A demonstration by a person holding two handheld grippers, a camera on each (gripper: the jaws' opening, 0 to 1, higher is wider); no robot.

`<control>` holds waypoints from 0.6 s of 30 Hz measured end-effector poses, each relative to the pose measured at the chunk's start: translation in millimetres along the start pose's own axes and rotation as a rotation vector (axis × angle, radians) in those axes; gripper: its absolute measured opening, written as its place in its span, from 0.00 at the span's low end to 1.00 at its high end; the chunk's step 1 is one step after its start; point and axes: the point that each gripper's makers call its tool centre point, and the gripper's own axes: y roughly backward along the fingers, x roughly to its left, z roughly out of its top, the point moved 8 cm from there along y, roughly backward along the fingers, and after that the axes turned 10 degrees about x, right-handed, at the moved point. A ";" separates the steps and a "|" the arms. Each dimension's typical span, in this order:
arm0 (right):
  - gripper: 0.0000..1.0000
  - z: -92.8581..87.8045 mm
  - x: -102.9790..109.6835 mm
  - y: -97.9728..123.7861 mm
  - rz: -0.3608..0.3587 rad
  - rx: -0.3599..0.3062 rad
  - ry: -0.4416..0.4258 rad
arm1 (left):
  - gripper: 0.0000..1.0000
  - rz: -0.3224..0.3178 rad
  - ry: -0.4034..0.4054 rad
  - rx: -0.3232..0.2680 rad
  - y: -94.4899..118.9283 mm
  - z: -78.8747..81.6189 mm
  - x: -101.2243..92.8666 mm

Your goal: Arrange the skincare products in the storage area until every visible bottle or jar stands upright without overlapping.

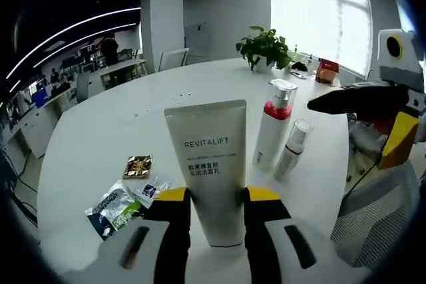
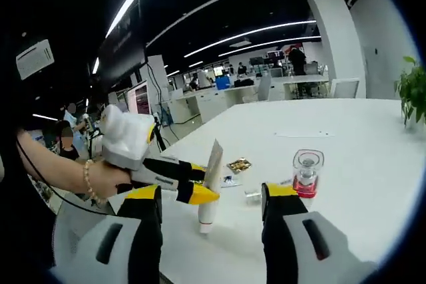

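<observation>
Revitalift tube (image 1: 210, 164) upright, cap down on surface (image 1: 100, 138), clamped in left tool (image 1: 214, 197); right tool (image 2: 212, 194) apart.

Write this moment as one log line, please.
left gripper: shut on white tube, upright | right gripper: open, empty | pump bottle, small bottle: upright on table

Open-plan office; rows of desks with monitors (image 2: 221, 82) and chairs (image 2: 344, 87) under long ceiling light strips (image 2: 253, 32); large white bench (image 1: 133, 124) in foreground; potted plant (image 1: 265, 47) beside a bright window (image 1: 319, 11); people at the workstations.
</observation>
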 end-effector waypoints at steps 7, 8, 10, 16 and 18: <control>0.48 -4.4 15.9 -29.0 0.068 0.029 -0.031 | 0.26 -0.007 -0.042 -0.029 24.5 -5.4 -18.4; 0.47 -3.6 19.1 -30.0 0.076 0.036 -0.033 | 0.26 -0.007 -0.046 -0.033 27.9 -5.0 -20.5; 0.44 -4.2 24.1 -31.4 0.085 0.038 -0.036 | 0.26 -0.003 -0.049 -0.044 36.8 -3.4 -25.1; 0.34 -2.7 33.6 -33.5 0.119 0.036 -0.064 | 0.26 0.008 -0.105 -0.063 52.7 -2.3 -36.5; 0.30 -4.3 35.5 -31.5 0.130 0.043 -0.113 | 0.26 0.019 -0.121 -0.064 56.6 -3.2 -38.5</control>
